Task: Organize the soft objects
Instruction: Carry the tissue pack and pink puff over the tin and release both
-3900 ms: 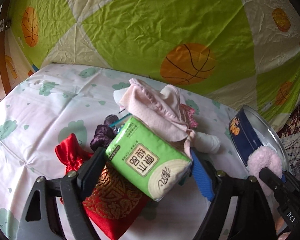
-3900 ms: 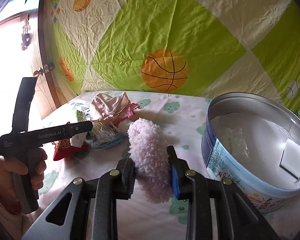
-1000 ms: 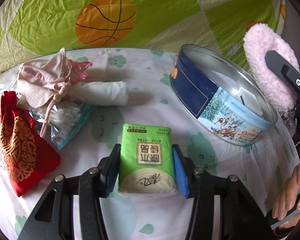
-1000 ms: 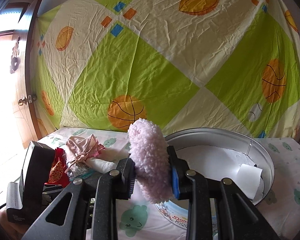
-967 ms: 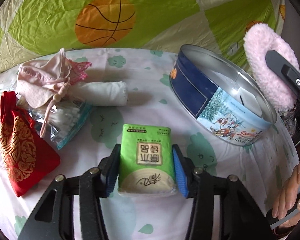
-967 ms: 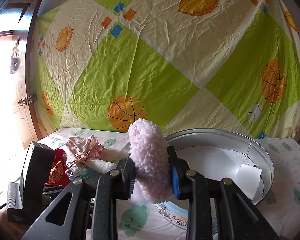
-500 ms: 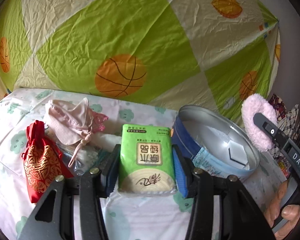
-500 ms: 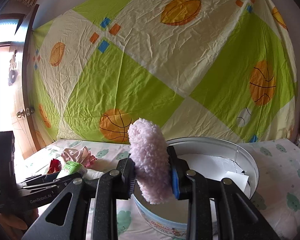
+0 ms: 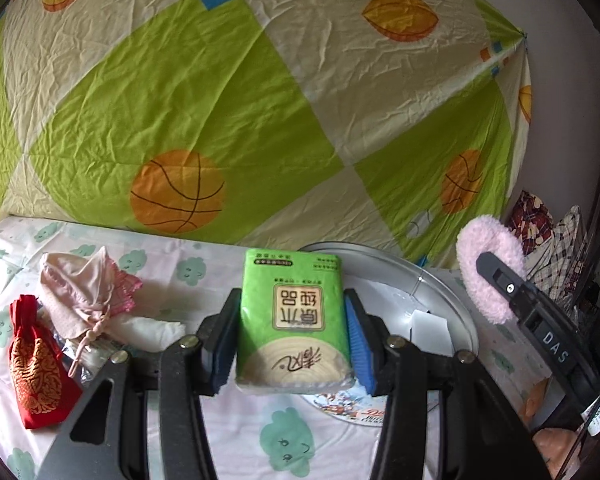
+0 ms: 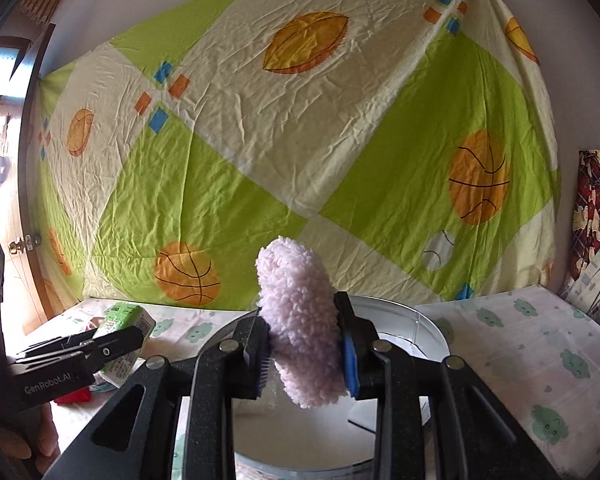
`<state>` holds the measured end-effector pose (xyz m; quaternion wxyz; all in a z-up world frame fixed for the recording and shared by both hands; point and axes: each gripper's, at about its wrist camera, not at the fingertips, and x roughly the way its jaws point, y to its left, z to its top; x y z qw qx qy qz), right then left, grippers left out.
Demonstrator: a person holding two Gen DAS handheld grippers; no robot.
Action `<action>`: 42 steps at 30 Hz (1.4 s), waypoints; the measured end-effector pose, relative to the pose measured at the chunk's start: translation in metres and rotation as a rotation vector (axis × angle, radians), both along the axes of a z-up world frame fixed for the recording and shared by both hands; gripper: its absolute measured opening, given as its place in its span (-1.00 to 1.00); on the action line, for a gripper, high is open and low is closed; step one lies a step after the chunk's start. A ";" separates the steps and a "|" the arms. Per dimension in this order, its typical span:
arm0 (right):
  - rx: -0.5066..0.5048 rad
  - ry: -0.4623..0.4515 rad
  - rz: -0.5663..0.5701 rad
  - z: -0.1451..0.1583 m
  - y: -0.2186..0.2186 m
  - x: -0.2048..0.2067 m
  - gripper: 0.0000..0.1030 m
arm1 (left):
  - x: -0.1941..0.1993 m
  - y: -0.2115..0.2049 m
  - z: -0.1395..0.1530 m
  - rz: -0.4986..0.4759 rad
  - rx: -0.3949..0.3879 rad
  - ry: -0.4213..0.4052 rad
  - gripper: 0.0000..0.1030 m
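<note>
Only the left wrist view shows the red pouch [image 9: 40, 372] and pink cloth [image 9: 86, 292].

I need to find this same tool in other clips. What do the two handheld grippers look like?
Both are black, speckled plastic with silver screws and blue ribbed pads inside the jaws. The left gripper reads "GenRobot.AI" in white along its side; the right gripper shows "DAS". No cables or sleeves are visible.
</note>
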<state>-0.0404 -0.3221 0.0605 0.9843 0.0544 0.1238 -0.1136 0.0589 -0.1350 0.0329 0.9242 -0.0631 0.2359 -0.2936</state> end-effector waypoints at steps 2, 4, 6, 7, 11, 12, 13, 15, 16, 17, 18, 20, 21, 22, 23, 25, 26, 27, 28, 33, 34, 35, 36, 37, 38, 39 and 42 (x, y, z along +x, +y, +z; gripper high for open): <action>0.005 0.012 -0.014 -0.002 -0.009 0.001 -0.40 | 0.000 -0.010 0.002 -0.014 -0.003 -0.006 -0.07; 0.011 0.019 -0.025 -0.003 -0.017 0.002 -0.40 | 0.000 -0.020 0.003 -0.027 -0.003 -0.007 -0.07; 0.020 0.021 -0.037 -0.004 -0.025 0.001 -0.40 | 0.000 -0.029 0.003 -0.037 -0.002 -0.007 -0.07; 0.019 0.023 -0.045 -0.004 -0.029 0.002 -0.40 | 0.001 -0.035 0.003 -0.041 0.003 -0.009 -0.07; 0.002 0.038 -0.078 -0.007 -0.040 0.004 -0.40 | 0.003 -0.053 0.001 -0.053 0.018 -0.006 -0.07; -0.002 0.046 -0.088 -0.008 -0.043 0.005 -0.40 | 0.003 -0.057 0.001 -0.056 0.019 -0.004 -0.07; -0.006 0.053 -0.097 -0.009 -0.046 0.006 -0.40 | 0.003 -0.061 0.000 -0.061 0.021 -0.003 -0.07; -0.009 0.067 -0.115 -0.011 -0.053 0.009 -0.40 | 0.004 -0.070 -0.001 -0.065 0.027 -0.004 -0.07; -0.009 0.075 -0.122 -0.013 -0.057 0.011 -0.40 | 0.004 -0.074 -0.002 -0.064 0.030 -0.002 -0.07; -0.009 0.081 -0.129 -0.014 -0.060 0.013 -0.40 | 0.005 -0.079 -0.003 -0.067 0.032 0.002 -0.07; -0.010 0.088 -0.135 -0.015 -0.064 0.014 -0.40 | 0.006 -0.083 -0.004 -0.073 0.033 0.006 -0.07; -0.021 0.102 -0.148 -0.018 -0.069 0.018 -0.40 | 0.008 -0.092 -0.005 -0.079 0.040 0.005 -0.07; -0.024 0.111 -0.154 -0.020 -0.073 0.020 -0.40 | 0.008 -0.097 -0.006 -0.079 0.047 0.001 -0.07; -0.026 0.119 -0.160 -0.022 -0.076 0.022 -0.40 | 0.008 -0.100 -0.007 -0.078 0.053 -0.001 -0.07; -0.026 0.129 -0.167 -0.025 -0.080 0.025 -0.40 | 0.009 -0.105 -0.009 -0.078 0.059 -0.001 -0.07; -0.034 0.153 -0.176 -0.031 -0.086 0.033 -0.40 | 0.010 -0.111 -0.013 -0.080 0.061 0.007 -0.07; -0.039 0.166 -0.179 -0.034 -0.089 0.036 -0.40 | 0.010 -0.114 -0.015 -0.080 0.060 0.015 -0.07; -0.042 0.180 -0.178 -0.037 -0.091 0.040 -0.40 | 0.011 -0.117 -0.018 -0.080 0.062 0.022 -0.07; -0.045 0.194 -0.176 -0.040 -0.092 0.043 -0.40 | 0.012 -0.121 -0.021 -0.080 0.067 0.027 -0.07; -0.028 0.223 -0.158 -0.048 -0.096 0.053 -0.40 | 0.014 -0.133 -0.029 -0.072 0.112 0.028 -0.07; -0.023 0.229 -0.155 -0.049 -0.096 0.055 -0.40 | 0.015 -0.135 -0.031 -0.071 0.121 0.031 -0.07; -0.016 0.235 -0.150 -0.050 -0.097 0.056 -0.40 | 0.015 -0.137 -0.033 -0.070 0.132 0.035 -0.07; -0.007 0.230 -0.146 -0.050 -0.098 0.057 -0.40 | 0.015 -0.138 -0.035 -0.068 0.142 0.039 -0.07; 0.002 0.226 -0.143 -0.051 -0.098 0.057 -0.40 | 0.016 -0.139 -0.037 -0.067 0.150 0.043 -0.07; 0.011 0.226 -0.138 -0.051 -0.098 0.058 -0.40 | 0.016 -0.140 -0.039 -0.067 0.159 0.046 -0.07; 0.025 0.230 -0.122 -0.052 -0.099 0.060 -0.40 | 0.016 -0.141 -0.040 -0.065 0.166 0.048 -0.07; 0.032 0.246 -0.070 -0.054 -0.095 0.065 -0.39 | 0.016 -0.142 -0.042 -0.057 0.183 0.046 -0.07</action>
